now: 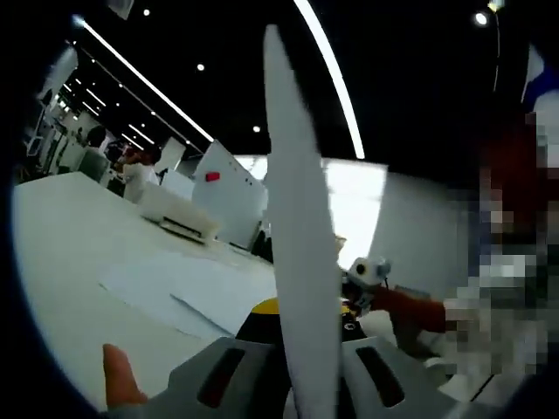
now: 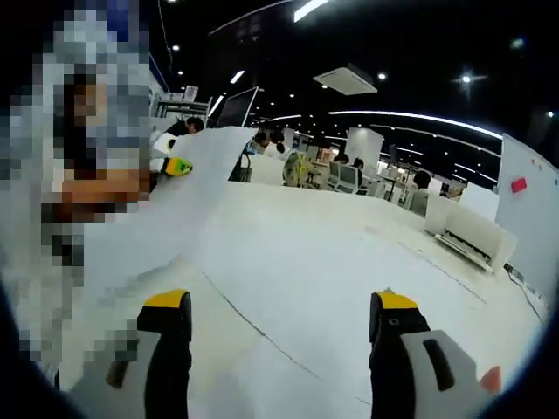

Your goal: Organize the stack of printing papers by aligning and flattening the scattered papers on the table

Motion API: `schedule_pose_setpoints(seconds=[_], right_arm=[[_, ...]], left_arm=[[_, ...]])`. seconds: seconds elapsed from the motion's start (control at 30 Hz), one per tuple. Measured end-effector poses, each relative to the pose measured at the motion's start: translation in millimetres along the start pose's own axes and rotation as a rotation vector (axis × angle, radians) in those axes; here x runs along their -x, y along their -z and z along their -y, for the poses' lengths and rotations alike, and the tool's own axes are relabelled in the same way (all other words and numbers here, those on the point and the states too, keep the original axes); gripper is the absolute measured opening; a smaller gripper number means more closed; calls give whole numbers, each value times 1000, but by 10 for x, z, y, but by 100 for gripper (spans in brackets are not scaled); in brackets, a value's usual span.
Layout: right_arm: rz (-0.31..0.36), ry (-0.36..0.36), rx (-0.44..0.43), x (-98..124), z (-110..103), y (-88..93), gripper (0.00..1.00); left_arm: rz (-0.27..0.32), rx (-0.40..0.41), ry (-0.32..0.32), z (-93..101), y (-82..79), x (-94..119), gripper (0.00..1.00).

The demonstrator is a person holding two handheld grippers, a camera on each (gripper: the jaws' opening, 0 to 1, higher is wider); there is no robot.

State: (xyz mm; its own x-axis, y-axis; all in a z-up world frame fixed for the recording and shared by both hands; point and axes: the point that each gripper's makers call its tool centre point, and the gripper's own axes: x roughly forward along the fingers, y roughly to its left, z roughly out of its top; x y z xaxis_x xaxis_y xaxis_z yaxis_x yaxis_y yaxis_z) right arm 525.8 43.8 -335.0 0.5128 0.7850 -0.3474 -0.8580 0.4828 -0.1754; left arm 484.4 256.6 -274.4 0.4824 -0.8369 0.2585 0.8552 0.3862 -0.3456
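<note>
Left hand-held gripper (image 1: pixel 297 367) clamps an upright paper sheet (image 1: pixel 301 227); right hand-held gripper (image 2: pixel 279 327) spread apart over table (image 2: pixel 349 253); no legible writing

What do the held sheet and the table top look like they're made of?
Sheet: thin white paper, matte; it shows edge-on as a bowed sliver in the left gripper. Table: smooth white top with a faint sheen, probably laminate; exact material unclear.
</note>
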Motion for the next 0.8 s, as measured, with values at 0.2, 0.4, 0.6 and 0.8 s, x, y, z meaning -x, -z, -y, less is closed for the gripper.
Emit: schedule_pose_setpoints(seconds=[0.2, 0.4, 0.6, 0.8], right_arm=[[-21, -41, -30, -167, -78, 20, 81], [-7, -59, -48, -349, -94, -22, 81], [-19, -97, -47, -525, -179, -26, 81], [-39, -128, -83, -686, -289, -12, 81]], left_arm=[[-29, -8, -13, -64, 47, 5, 6], [37, 1, -14, -85, -66, 72, 6], [26, 59, -43, -26, -236, 119, 6], [5, -2, -75, 33, -483, 201, 6]])
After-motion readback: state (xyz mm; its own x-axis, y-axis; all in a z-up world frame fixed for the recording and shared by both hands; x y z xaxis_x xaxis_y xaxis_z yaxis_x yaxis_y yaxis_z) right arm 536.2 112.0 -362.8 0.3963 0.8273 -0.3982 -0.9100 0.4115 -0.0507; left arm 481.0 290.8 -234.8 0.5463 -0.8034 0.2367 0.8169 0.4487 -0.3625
